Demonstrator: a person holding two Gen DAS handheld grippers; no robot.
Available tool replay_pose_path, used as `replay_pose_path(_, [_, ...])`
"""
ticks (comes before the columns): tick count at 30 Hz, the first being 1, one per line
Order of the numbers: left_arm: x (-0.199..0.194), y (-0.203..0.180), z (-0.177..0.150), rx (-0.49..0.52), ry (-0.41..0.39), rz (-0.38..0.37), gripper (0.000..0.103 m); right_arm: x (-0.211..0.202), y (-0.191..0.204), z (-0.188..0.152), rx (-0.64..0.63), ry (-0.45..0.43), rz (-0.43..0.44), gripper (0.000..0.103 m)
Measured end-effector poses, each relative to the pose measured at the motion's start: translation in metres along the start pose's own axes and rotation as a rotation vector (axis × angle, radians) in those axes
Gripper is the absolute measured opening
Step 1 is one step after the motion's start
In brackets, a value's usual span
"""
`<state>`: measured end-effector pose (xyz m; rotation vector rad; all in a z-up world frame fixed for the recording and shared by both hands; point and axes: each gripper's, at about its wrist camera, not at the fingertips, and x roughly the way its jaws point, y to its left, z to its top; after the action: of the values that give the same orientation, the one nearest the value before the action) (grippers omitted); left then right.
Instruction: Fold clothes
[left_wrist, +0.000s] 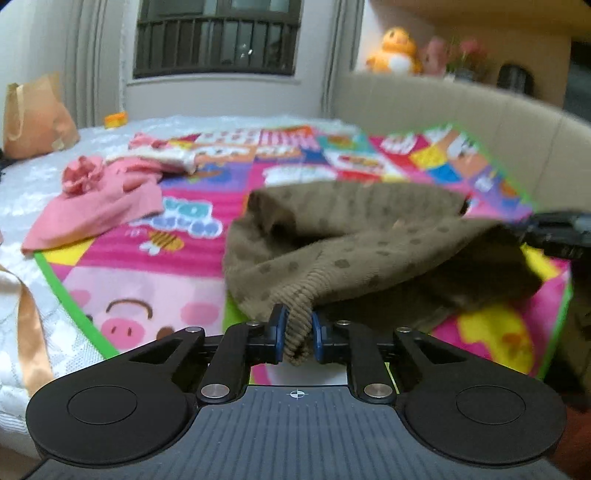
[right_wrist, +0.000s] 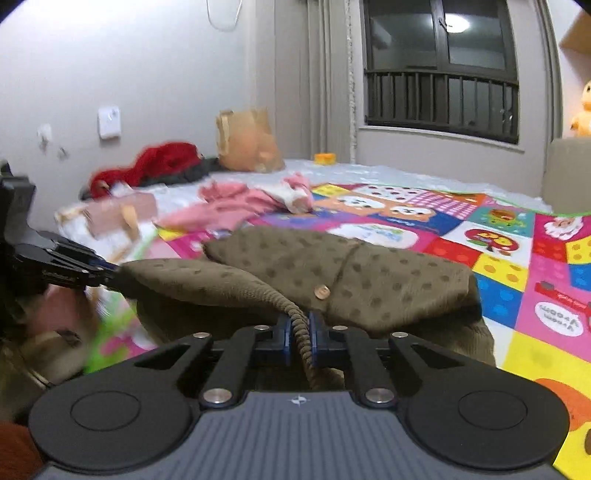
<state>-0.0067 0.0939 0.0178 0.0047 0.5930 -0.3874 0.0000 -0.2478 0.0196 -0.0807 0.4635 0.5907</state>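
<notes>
An olive-brown dotted knit cardigan (left_wrist: 369, 243) lies partly lifted over a colourful cartoon play mat (left_wrist: 177, 266) on the bed. My left gripper (left_wrist: 297, 334) is shut on its ribbed hem. In the right wrist view the same cardigan (right_wrist: 351, 280) shows a wooden button (right_wrist: 321, 292), and my right gripper (right_wrist: 300, 338) is shut on another stretch of the ribbed edge. The left gripper (right_wrist: 99, 275) appears at the left of that view, pinching the garment's far corner. The right gripper (left_wrist: 554, 232) shows at the right edge of the left wrist view.
Pink clothes (left_wrist: 99, 199) lie crumpled at the mat's far left. A brown paper bag (left_wrist: 35, 118) stands by the wall, with red clothing (right_wrist: 155, 162) beside it. A beige padded headboard (left_wrist: 461, 122) runs along the right, stuffed toys (left_wrist: 397, 51) above it.
</notes>
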Motion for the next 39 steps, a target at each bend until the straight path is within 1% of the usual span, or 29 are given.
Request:
replay_pose_path(2, [-0.012, -0.002, -0.002, 0.013, 0.001, -0.014, 0.017, -0.002, 0.001, -0.009, -0.009, 0.054, 0.021, 0.009])
replay_pose_path(4, [-0.017, -0.003, -0.011, 0.008, 0.035, -0.041, 0.018, 0.0, 0.005, -0.025, -0.03, 0.122, 0.04, 0.009])
replay_pose_path(5, [-0.02, -0.003, -0.016, 0.006, 0.051, -0.055, 0.021, 0.001, 0.008, -0.035, -0.039, 0.157, 0.051, 0.009])
replay_pose_path(6, [-0.022, -0.003, -0.021, 0.004, 0.07, -0.065, 0.029, 0.001, 0.01, -0.046, -0.049, 0.189, 0.056, 0.01])
replay_pose_path(7, [-0.021, -0.003, -0.026, 0.004, 0.095, -0.061, 0.034, 0.001, 0.013, -0.056, -0.06, 0.218, 0.06, 0.01])
replay_pose_path(8, [-0.019, -0.002, -0.031, 0.001, 0.114, -0.054, 0.041, 0.0, 0.016, -0.065, -0.077, 0.239, 0.059, 0.013])
replay_pose_path(9, [-0.017, -0.002, -0.031, -0.009, 0.118, -0.055, 0.044, -0.002, 0.018, -0.072, -0.097, 0.255, 0.055, 0.015])
replay_pose_path(10, [-0.016, -0.001, -0.032, -0.018, 0.122, -0.056, 0.044, -0.004, 0.02, -0.076, -0.11, 0.26, 0.049, 0.021])
replay_pose_path(11, [-0.014, -0.001, -0.032, -0.027, 0.122, -0.06, 0.05, -0.008, 0.02, -0.076, -0.111, 0.249, 0.043, 0.029])
replay_pose_path(12, [-0.013, -0.003, -0.028, -0.031, 0.105, -0.077, 0.059, -0.013, 0.019, -0.074, -0.108, 0.233, 0.038, 0.033])
replay_pose_path(13, [-0.011, -0.005, -0.023, -0.034, 0.088, -0.094, 0.063, -0.018, 0.016, -0.069, -0.101, 0.205, 0.03, 0.04])
replay_pose_path(14, [-0.008, -0.009, -0.015, -0.032, 0.067, -0.117, 0.071, -0.023, 0.013, -0.063, -0.093, 0.172, 0.021, 0.049])
replay_pose_path(15, [-0.005, -0.014, -0.008, -0.029, 0.046, -0.139, 0.075, -0.025, 0.01, -0.058, -0.085, 0.141, 0.011, 0.055])
replay_pose_path(16, [-0.001, -0.019, -0.002, -0.026, 0.03, -0.162, 0.076, -0.027, 0.007, -0.052, -0.077, 0.11, 0.001, 0.067])
replay_pose_path(17, [0.005, -0.026, 0.006, -0.024, 0.01, -0.191, 0.079, -0.027, 0.003, -0.047, -0.067, 0.08, -0.014, 0.075])
replay_pose_path(19, [0.021, -0.039, 0.017, -0.022, -0.01, -0.243, 0.084, -0.024, -0.005, -0.037, -0.037, 0.033, -0.046, 0.08])
replay_pose_path(20, [0.03, -0.044, 0.02, -0.022, -0.014, -0.267, 0.087, -0.02, -0.011, -0.033, -0.015, 0.018, -0.058, 0.08])
replay_pose_path(22, [0.048, -0.055, 0.026, -0.02, -0.017, -0.311, 0.09, -0.007, -0.028, -0.03, 0.073, 0.01, -0.077, 0.08])
replay_pose_path(24, [0.069, -0.06, 0.023, -0.024, 0.035, -0.304, 0.09, 0.005, -0.044, -0.034, 0.161, 0.035, -0.089, 0.08])
replay_pose_path(26, [0.086, -0.055, 0.013, -0.048, 0.115, -0.271, 0.09, 0.018, -0.06, -0.043, 0.235, 0.083, -0.112, 0.08])
replay_pose_path(27, [0.092, -0.051, 0.007, -0.06, 0.151, -0.254, 0.091, 0.022, -0.065, -0.049, 0.252, 0.107, -0.127, 0.08])
replay_pose_path(28, [0.093, -0.046, 0.001, -0.067, 0.168, -0.245, 0.09, 0.024, -0.069, -0.055, 0.259, 0.132, -0.143, 0.08])
replay_pose_path(29, [0.093, -0.04, -0.004, -0.075, 0.182, -0.239, 0.09, 0.023, -0.071, -0.061, 0.254, 0.136, -0.148, 0.08])
replay_pose_path(31, [0.086, -0.029, -0.002, -0.096, 0.182, -0.259, 0.09, 0.018, -0.071, -0.064, 0.237, 0.135, -0.143, 0.08])
replay_pose_path(33, [0.08, -0.021, 0.005, -0.123, 0.186, -0.27, 0.093, 0.015, -0.071, -0.061, 0.23, 0.136, -0.145, 0.08])
replay_pose_path(35, [0.079, -0.019, 0.022, -0.129, 0.136, -0.269, 0.094, 0.012, -0.071, -0.053, 0.231, 0.121, -0.147, 0.08])
replay_pose_path(37, [0.079, -0.018, 0.04, -0.135, 0.086, -0.268, 0.094, 0.009, -0.069, -0.036, 0.198, 0.07, -0.137, 0.08])
replay_pose_path(39, [0.078, -0.016, 0.057, -0.141, 0.036, -0.267, 0.094, 0.012, -0.069, -0.016, 0.161, 0.019, -0.131, 0.077])
